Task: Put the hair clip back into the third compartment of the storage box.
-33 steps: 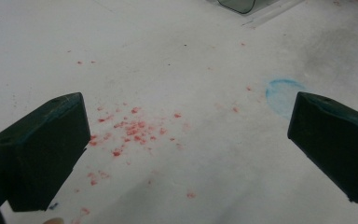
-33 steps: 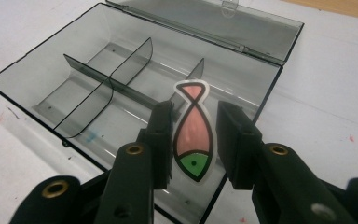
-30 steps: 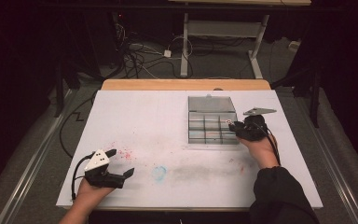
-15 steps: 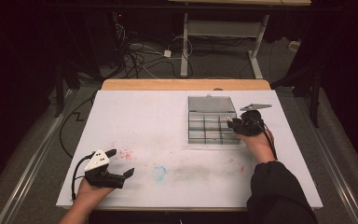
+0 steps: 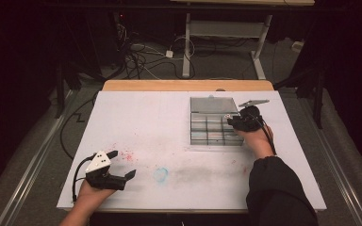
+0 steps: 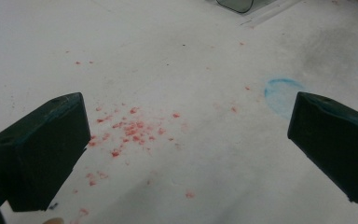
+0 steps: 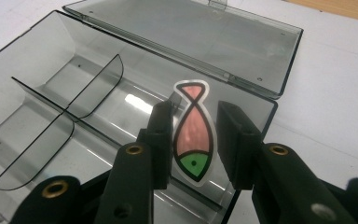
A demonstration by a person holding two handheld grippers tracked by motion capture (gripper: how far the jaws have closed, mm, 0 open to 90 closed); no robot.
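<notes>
A flat fish-shaped piece (image 7: 192, 135), pink with a green head and a white outline, sits between the jaws of my right gripper (image 7: 195, 109), which is shut on it. That gripper (image 5: 230, 118) hangs over the right end of a clear smoked plastic organiser box (image 5: 195, 136), whose lid (image 5: 212, 104) lies open at the back. Curved dividers (image 7: 65, 109) split the box (image 7: 51, 46) into compartments that look empty. At the table's front left my left gripper (image 5: 122, 164) rests low, open, with nothing between its fingers (image 6: 42, 149).
The white table top (image 5: 160, 117) carries scattered red specks (image 6: 130, 128) and a blue ring stain (image 5: 160, 174). Its wooden far edge (image 5: 188, 85) meets a dark floor with cables and a desk frame. A black sleeve (image 5: 275, 188) reaches in at the front right.
My right gripper has shifted a little farther away and to the left with the fish piece, coming over the box's right end. The left gripper has stayed put.
</notes>
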